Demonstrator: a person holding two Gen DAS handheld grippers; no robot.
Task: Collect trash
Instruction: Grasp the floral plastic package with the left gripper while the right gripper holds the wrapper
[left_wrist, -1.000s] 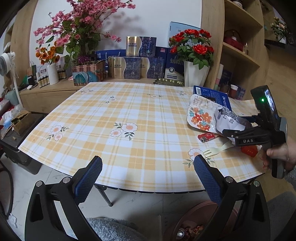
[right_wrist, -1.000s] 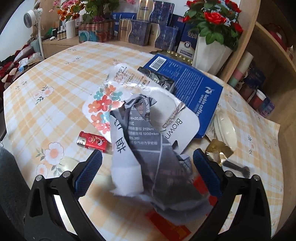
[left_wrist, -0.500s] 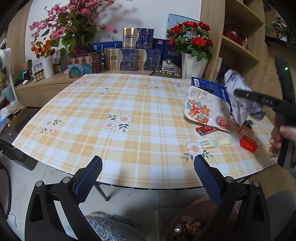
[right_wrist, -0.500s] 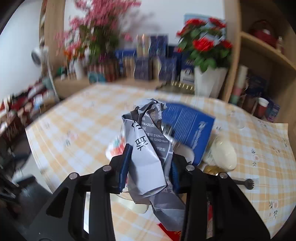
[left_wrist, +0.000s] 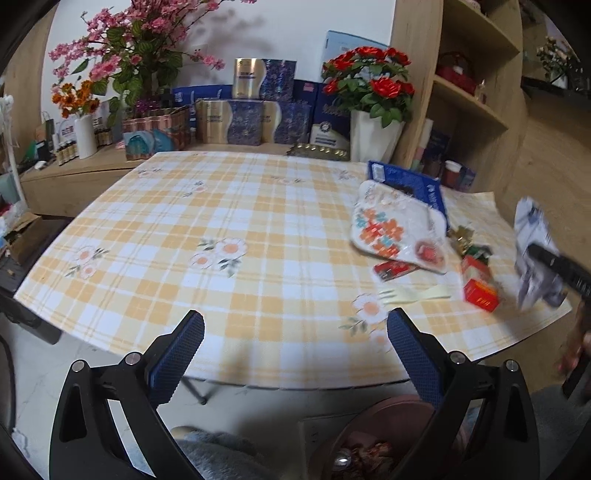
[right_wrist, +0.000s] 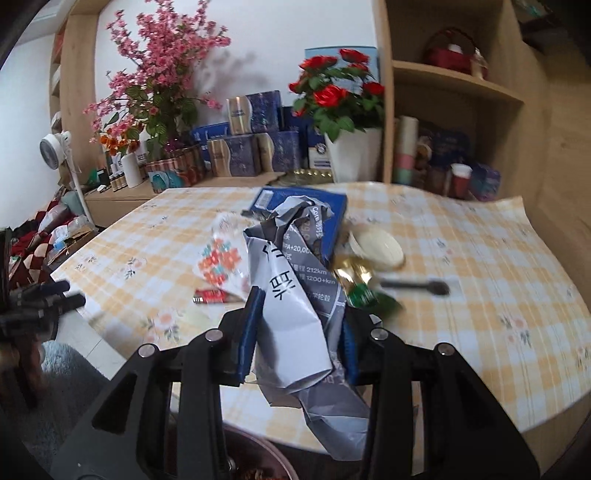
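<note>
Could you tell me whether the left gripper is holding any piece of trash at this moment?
No, the left gripper has its jaws wide apart over the table edge with nothing between them.

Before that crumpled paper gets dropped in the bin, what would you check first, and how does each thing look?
1. Right gripper clamped on the paper: ok, both pads press it.
2. Paper lifted clear of the table: ok.
3. Paper over the bin: not ok, the bin sits below the table edge, nearer the person.
4. Left gripper out of the way: ok, open and empty.
5. Room in the bin: cannot tell, only part of it shows.
</note>
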